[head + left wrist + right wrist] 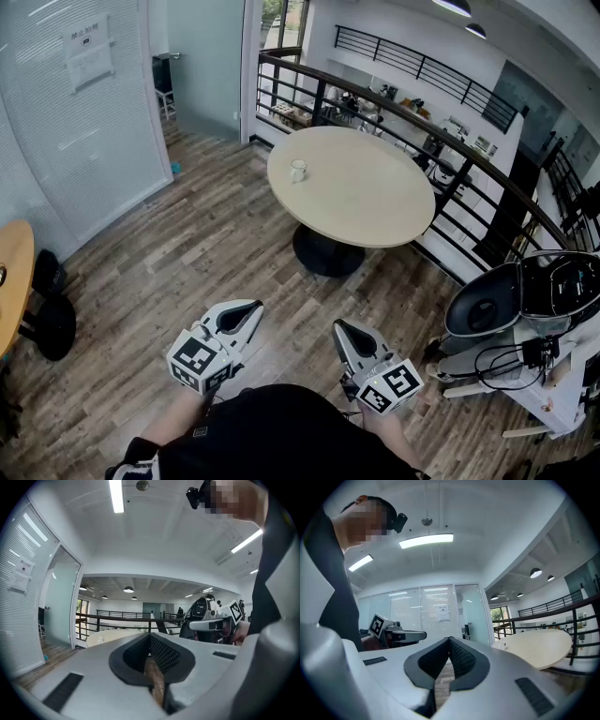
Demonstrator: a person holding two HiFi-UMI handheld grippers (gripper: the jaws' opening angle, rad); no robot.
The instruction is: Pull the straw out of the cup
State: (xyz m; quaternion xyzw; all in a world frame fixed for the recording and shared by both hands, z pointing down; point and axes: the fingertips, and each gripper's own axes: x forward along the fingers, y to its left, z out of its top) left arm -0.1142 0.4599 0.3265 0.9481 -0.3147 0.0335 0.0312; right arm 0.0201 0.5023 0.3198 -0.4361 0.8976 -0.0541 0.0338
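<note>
A small white cup (298, 170) stands near the left edge of a round beige table (375, 202), far ahead of me across the wooden floor. Any straw in it is too small to make out. My left gripper (251, 307) and right gripper (339, 326) are held side by side close to my body, both level, shut and holding nothing. In the left gripper view the jaws meet at the tip (150, 635), and the cup (100, 639) shows tiny on the distant table. The right gripper view shows its jaws closed (450, 639), with the cup (502, 643) at the table's near edge.
A black railing (412, 117) runs behind the table over a lower floor. A frosted glass wall (84, 141) stands at the left. A wooden tabletop (11, 277) and black stool (52, 323) sit at the left edge. A white desk with cables (525, 375) is at the right.
</note>
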